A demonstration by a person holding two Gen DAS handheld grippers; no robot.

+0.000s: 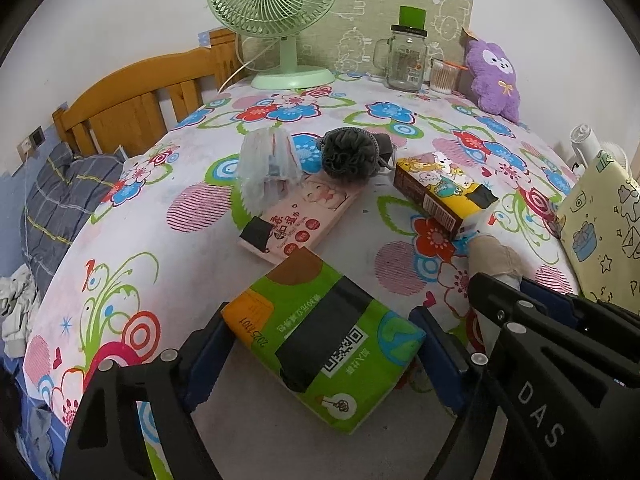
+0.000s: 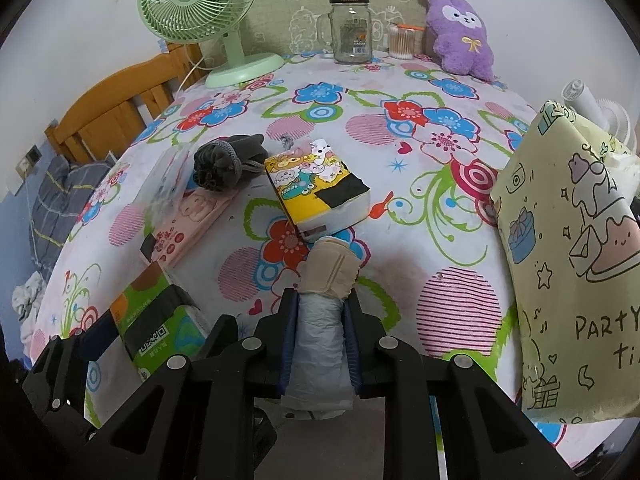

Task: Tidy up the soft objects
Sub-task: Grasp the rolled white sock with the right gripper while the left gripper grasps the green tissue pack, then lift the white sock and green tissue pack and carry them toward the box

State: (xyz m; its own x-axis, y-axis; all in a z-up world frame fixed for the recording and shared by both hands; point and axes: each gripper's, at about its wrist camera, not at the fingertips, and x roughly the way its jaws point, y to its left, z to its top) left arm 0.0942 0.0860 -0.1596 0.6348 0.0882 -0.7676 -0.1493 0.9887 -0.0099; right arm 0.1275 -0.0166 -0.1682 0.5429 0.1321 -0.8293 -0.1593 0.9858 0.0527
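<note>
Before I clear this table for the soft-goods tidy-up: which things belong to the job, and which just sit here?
Job: green tissue pack, yellow tissue pack, pink wipes pack, bath pouf, roll shut in the right gripper, gift bag.

Lying about: fan, jar, cotton swabs, purple plush.

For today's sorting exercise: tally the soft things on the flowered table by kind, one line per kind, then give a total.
Tissue packs: 3 (green, pink, yellow cartoon)
Bath pouf: 1, grey
Plush toy: 1, purple
Rolled bundle: 1, clamped in the right gripper
Clear plastic bag: 1
Total: 7
</note>
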